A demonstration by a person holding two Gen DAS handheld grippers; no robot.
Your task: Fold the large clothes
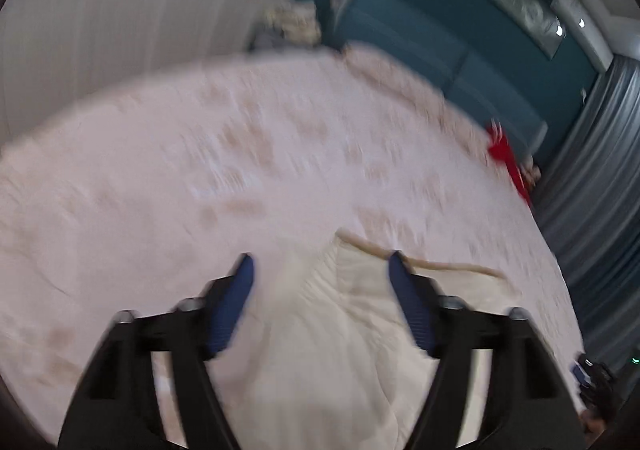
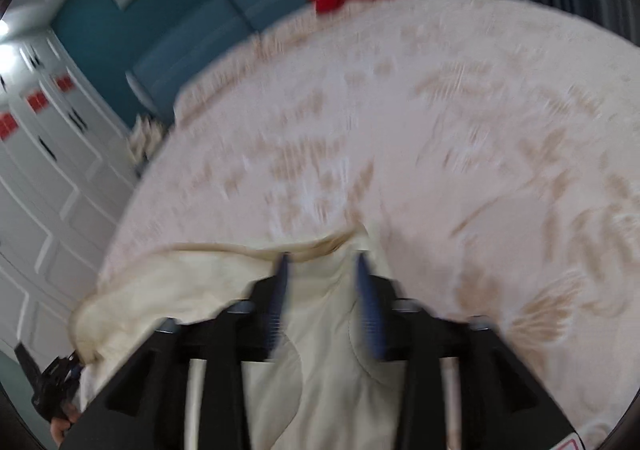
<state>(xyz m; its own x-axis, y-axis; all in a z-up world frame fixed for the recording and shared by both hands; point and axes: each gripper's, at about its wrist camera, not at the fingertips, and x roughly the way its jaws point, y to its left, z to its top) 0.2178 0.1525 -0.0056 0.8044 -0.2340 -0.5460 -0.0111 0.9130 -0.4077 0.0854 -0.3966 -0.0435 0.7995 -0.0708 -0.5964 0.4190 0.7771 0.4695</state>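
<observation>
Soft daylight, heavy motion blur

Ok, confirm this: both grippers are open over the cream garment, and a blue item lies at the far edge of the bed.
Wrong colour only: the item at the bed's far edge is red, as the left wrist view shows. Both the left gripper and right gripper are open over the cream garment.

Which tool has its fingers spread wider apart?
The left tool: its blue fingers gape wide over the cream garment. The right tool shows a narrower gap.
</observation>
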